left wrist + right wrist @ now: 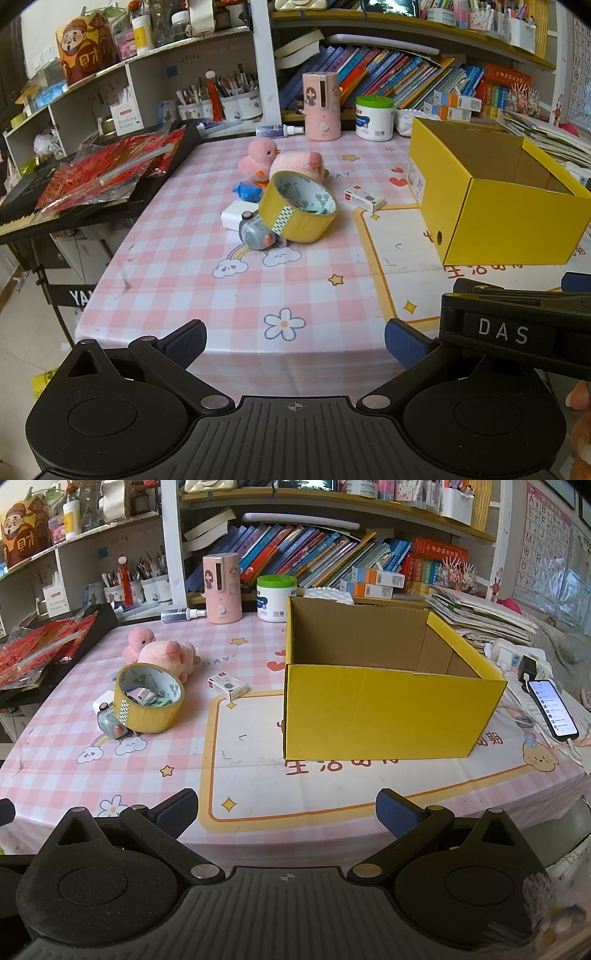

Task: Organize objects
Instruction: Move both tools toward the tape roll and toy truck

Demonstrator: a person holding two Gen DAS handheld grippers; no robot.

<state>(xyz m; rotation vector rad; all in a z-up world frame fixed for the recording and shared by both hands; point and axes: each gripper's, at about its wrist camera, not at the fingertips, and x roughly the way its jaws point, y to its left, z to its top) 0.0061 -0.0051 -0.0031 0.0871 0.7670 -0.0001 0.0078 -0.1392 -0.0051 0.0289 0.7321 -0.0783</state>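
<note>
The roll of yellow tape (298, 206) lies tilted in the middle of the table (229, 295), propped against a small grey toy (256, 232) on its near side, with a white charger block (233, 215) just beside that toy and a blue wrapped piece (246, 192) behind it. Inside the roll's core the right wrist view shows a few small items, too jumbled to name. Touching the far side of the tape is a pink plush animal (299, 165) lying on its side, and a pink plush duck (258, 157) stands just beside it, toward the back edge. A small white box (364, 198) lies apart from this cluster, between it and the yellow cardboard box (498, 206).

That yellow box (open at the top, brown inside, nothing visible in it) stands on the cream-coloured panel of the tablecloth toward the right edge of the table. Along the back edge stand a pink cylindrical appliance (320, 107), a white tub with a green lid (374, 117) and a spray bottle (279, 130) lying flat. A phone (553, 709) with a lit screen rests near the right edge, beyond the yellow box. A black keyboard (22, 210) piled with red packets borders the left edge.

Both tools hang over the near edge, angled down at the tabletop. The left gripper (295, 341) has its jaws spread wide with nothing between them, and the right gripper (287, 812) is likewise released and grasps nothing.
</note>
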